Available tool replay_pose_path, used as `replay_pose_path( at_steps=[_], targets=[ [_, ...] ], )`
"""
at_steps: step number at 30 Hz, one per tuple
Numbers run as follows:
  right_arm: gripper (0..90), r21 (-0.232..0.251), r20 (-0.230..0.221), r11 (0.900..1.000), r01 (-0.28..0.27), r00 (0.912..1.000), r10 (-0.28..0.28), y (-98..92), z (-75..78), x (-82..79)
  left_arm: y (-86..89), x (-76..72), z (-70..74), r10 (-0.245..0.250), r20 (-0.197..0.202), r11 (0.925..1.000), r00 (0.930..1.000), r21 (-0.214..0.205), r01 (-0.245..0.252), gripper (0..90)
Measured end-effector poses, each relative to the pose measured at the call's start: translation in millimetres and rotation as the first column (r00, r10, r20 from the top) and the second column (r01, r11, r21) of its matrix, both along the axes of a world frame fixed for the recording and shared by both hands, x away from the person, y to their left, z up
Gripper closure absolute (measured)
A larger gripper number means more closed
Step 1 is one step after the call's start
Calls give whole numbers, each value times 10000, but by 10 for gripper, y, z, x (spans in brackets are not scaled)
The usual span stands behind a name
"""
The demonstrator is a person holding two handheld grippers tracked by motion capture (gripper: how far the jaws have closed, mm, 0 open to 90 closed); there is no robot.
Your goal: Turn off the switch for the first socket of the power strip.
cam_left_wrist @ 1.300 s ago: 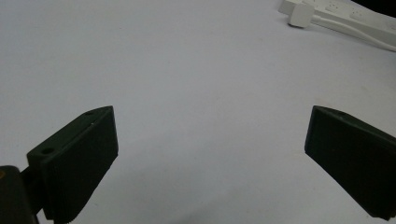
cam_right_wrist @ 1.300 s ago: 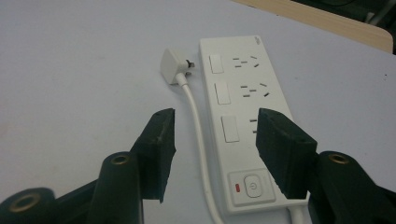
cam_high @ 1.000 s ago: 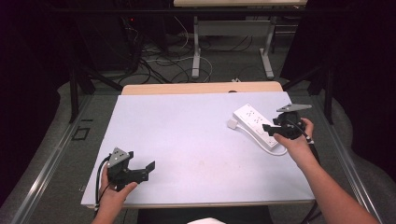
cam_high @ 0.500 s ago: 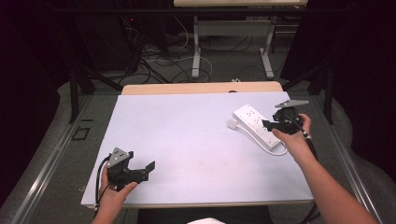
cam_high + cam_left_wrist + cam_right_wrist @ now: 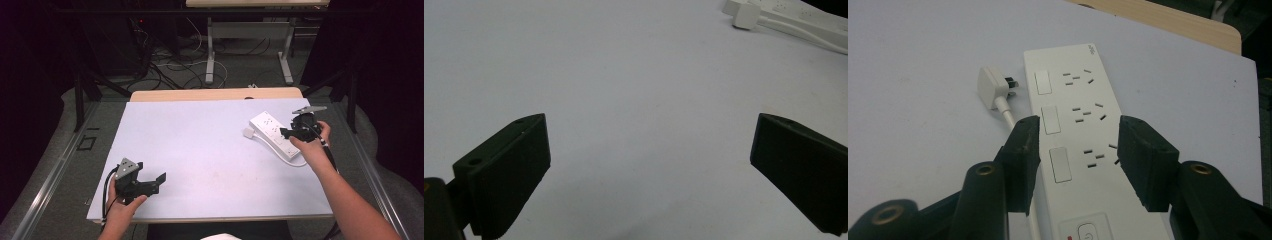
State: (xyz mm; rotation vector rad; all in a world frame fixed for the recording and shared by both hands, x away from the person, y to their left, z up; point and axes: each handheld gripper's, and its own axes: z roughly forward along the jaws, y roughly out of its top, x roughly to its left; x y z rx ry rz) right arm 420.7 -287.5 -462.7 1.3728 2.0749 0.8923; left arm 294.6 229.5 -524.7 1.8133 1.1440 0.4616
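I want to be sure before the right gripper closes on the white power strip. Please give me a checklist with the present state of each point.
1. Right gripper straddles the power strip, one jaw on each long side: ok.
2. Jaws have just been closing a little; pads pressing on the strip: cannot tell.
3. Cord is free of the jaws: not ok, it runs just beside the left jaw.
4. Plug lies unplugged on the table: ok.
5. Left gripper is open and far from the strip: ok.
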Motion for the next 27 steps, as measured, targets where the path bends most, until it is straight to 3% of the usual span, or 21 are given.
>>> replay_pose_path(
  at_steps=[20, 27],
  targets=[
    [734, -209, -408, 9998, 50, 9992, -59, 22, -100, 116, 3, -1, -2, -22, 16, 10000, 10000, 38, 22, 36],
    [807, -148, -741, 9998, 121, 9972, -132, 30, -158, 141, 3, 2, -7, -14, 19, 10000, 10000, 68, 13, 40]
  ],
)
